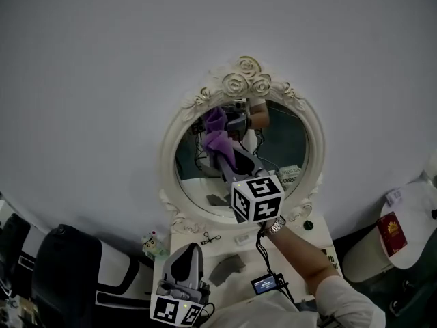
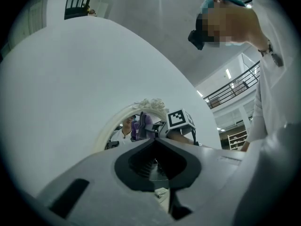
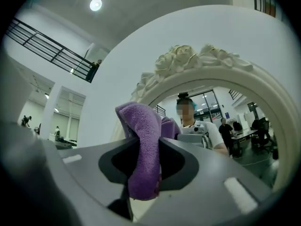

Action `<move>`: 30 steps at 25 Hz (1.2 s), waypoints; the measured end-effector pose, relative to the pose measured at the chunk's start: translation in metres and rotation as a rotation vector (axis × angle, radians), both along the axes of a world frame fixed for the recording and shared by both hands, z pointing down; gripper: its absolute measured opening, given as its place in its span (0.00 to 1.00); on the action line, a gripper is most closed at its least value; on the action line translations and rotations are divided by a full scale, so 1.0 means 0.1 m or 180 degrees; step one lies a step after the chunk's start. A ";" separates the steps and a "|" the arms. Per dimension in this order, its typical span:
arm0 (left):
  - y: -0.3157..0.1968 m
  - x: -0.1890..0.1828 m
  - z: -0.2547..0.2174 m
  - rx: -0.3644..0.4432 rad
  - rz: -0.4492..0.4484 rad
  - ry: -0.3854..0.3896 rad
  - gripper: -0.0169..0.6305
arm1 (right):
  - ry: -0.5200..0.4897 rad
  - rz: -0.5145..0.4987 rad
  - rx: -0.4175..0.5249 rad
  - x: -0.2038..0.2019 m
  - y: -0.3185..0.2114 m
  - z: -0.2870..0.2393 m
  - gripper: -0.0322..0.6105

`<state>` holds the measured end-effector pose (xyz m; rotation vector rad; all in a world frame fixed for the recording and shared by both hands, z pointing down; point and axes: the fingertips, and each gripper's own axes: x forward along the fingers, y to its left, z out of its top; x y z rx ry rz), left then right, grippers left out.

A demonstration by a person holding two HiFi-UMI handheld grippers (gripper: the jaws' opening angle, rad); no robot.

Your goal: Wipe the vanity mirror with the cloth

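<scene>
The oval vanity mirror [image 1: 171, 149] has a white ornate frame with roses on top and stands against the wall. My right gripper [image 1: 222, 157] is shut on a purple cloth [image 1: 218, 141], which is pressed to the upper left of the glass. In the right gripper view the cloth [image 3: 146, 149] hangs bunched between the jaws of my right gripper [image 3: 149, 142], below the frame [image 3: 197, 60]. My left gripper [image 1: 193, 248] stays low over the table, shut with nothing in it. The left gripper view has my left gripper [image 2: 155, 139] pointing up at the mirror [image 2: 110, 126].
The white vanity table [image 1: 300, 241] carries a grey piece [image 1: 225, 268], a small black device [image 1: 266, 283], a black clip [image 1: 208, 238] and a small figurine [image 1: 151, 241]. A black chair [image 1: 65, 265] stands at the left, a white bin [image 1: 392, 231] at the right.
</scene>
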<state>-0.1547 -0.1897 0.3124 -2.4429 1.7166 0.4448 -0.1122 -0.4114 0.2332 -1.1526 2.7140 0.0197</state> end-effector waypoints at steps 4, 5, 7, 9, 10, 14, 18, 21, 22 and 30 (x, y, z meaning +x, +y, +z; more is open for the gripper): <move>0.17 -0.20 0.00 -0.0001 -0.0300 0.0015 0.04 | 0.0031 -0.0297 -0.0168 -0.46 0.02 0.14 0.22; 0.23 -0.26 0.01 -0.0001 -0.0389 0.0019 0.04 | 0.0041 -0.0374 -0.0211 -0.58 0.03 0.18 0.22; 0.33 -0.36 0.04 -0.0012 -0.0549 0.0034 0.04 | 0.0065 -0.0491 -0.0276 -0.77 0.06 0.26 0.22; 0.41 -0.46 0.07 -0.0033 -0.0655 0.0051 0.04 | 0.0082 -0.0521 -0.0317 -0.90 0.07 0.31 0.22; 0.44 -0.49 0.08 -0.0045 -0.0691 0.0058 0.04 | 0.0085 -0.0515 -0.0333 -0.94 0.06 0.32 0.22; 0.49 -0.54 0.13 -0.0094 -0.0763 0.0064 0.04 | 0.0056 -0.0463 -0.0397 -1.00 -0.03 0.35 0.22; 0.48 -0.53 0.13 -0.0128 -0.0760 0.0046 0.04 | 0.0021 -0.0395 -0.0442 -0.95 -0.13 0.35 0.22; 0.45 -0.49 0.14 -0.0145 -0.0703 0.0017 0.04 | -0.0003 -0.0314 -0.0416 -0.85 -0.17 0.33 0.22; 0.43 -0.47 0.14 -0.0147 -0.0676 0.0005 0.04 | -0.0007 -0.0276 -0.0395 -0.80 -0.18 0.32 0.22; 0.23 -0.24 0.14 -0.0126 -0.0341 -0.0038 0.04 | -0.0016 0.0049 -0.0332 -0.27 -0.32 0.32 0.22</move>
